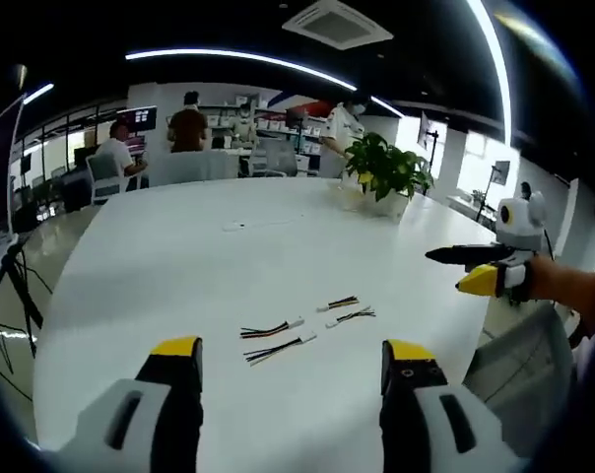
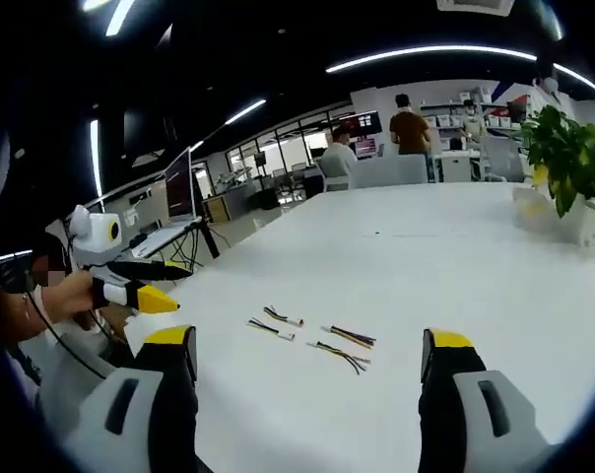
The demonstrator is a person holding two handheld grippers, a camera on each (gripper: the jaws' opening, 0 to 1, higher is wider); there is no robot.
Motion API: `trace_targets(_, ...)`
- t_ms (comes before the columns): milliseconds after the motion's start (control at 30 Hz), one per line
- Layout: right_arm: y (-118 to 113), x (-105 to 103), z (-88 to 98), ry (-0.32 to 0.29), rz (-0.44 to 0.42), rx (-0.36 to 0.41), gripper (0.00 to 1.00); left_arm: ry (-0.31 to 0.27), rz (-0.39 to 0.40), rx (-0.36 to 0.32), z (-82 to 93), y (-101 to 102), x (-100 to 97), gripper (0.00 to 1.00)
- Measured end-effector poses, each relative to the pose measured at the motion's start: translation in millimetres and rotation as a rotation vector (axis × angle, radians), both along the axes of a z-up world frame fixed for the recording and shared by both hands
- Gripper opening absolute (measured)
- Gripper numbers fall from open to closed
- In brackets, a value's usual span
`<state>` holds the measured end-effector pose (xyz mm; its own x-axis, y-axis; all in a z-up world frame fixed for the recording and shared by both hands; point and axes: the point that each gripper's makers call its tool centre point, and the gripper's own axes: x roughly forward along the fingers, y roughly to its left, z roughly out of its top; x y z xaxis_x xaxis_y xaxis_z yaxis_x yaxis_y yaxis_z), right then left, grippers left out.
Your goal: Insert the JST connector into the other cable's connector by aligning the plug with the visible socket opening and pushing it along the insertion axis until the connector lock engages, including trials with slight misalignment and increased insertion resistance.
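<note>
Several short JST cables with white connectors lie loose on the white table (image 1: 179,266). In the left gripper view one pair (image 1: 274,330) (image 1: 280,349) lies left and another pair (image 1: 339,304) (image 1: 353,316) right, just beyond my left gripper (image 1: 293,350), which is open and holds nothing. My right gripper (image 1: 477,268) hovers at the right, past the table's edge. In the right gripper view the same cables (image 2: 282,316) (image 2: 271,329) (image 2: 349,337) (image 2: 342,356) lie ahead of my open, empty right gripper (image 2: 309,338). My left gripper (image 2: 140,284) comes in from the left, held in a hand.
A potted plant (image 1: 388,169) (image 2: 568,148) stands at the table's far side. People (image 1: 188,126) and chairs (image 1: 105,175) are beyond the far end. A monitor on a stand (image 2: 179,182) is off the table's side. A thin cable (image 1: 248,224) lies mid-table.
</note>
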<state>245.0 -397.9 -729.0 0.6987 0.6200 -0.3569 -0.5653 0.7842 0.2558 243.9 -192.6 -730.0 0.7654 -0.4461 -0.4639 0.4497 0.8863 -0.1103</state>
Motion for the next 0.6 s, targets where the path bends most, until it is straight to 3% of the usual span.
trace_targets(333, 4.6, 12.7, -3.5, -0.001, 0.019, -0.027, 0.88, 0.002, -0.005, 0.034, -6.3, 11.4, 14.1, 0.71)
trace_targets(500, 9.3, 23.9, 1.1, -0.026, 0.049, -0.055, 0.86, 0.002, -0.017, 0.065, -10.9, 9.9, 19.5, 0.70)
trace_targets(600, 14.0, 30.4, 1.1, -0.027, 0.082, -0.087, 0.85, 0.001, -0.033, 0.045, -10.2, 3.5, 20.5, 0.70)
